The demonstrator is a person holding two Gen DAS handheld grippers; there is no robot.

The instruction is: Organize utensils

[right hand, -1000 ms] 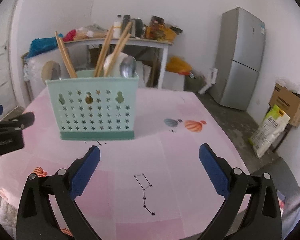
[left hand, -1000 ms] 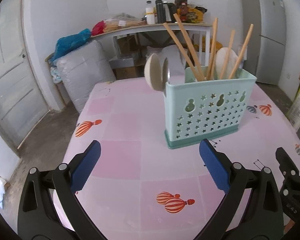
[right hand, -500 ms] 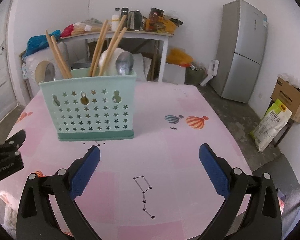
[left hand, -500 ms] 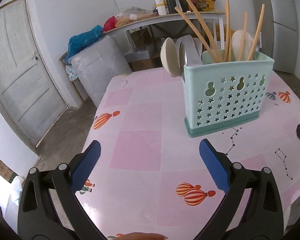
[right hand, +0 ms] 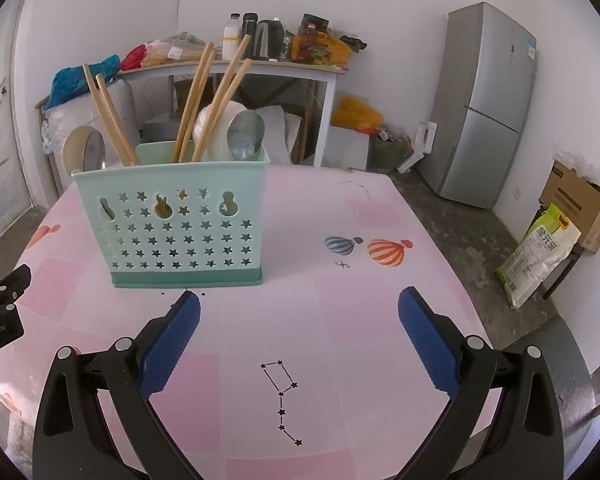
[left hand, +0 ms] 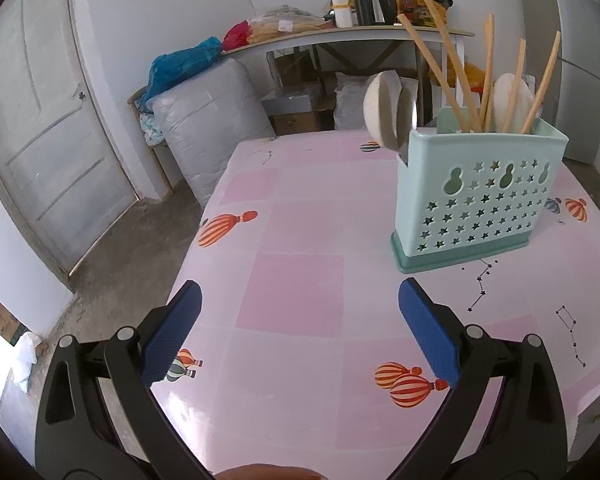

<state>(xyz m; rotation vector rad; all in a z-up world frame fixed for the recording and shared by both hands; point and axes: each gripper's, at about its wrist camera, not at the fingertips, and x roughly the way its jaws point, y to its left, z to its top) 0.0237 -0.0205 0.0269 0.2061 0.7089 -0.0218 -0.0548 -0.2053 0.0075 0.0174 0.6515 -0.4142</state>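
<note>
Your left gripper [left hand: 299, 327] hangs above the pink balloon-print tablecloth [left hand: 292, 292], its blue-padded jaws spread wide with nothing between them. The mint-green utensil caddy [left hand: 476, 196] stands upright on the table at the right of the left wrist view, beyond and to the right of the right-hand pad, apart from both fingers. Wooden chopsticks [left hand: 444, 60] fan out of its top, and a pale spoon [left hand: 380, 110] leans from its left end.

Your right gripper [right hand: 299, 327] is likewise splayed open and empty over the cloth. In its view the caddy [right hand: 180, 224] sits at centre left, just past the tip of the left pad [right hand: 170, 346] and outside the gap between the jaws. A metal spoon [right hand: 245, 135] and a white ladle [right hand: 214, 128] rise among the chopsticks [right hand: 216, 92]. A grey refrigerator [right hand: 488, 104] stands at the upper right.
</note>
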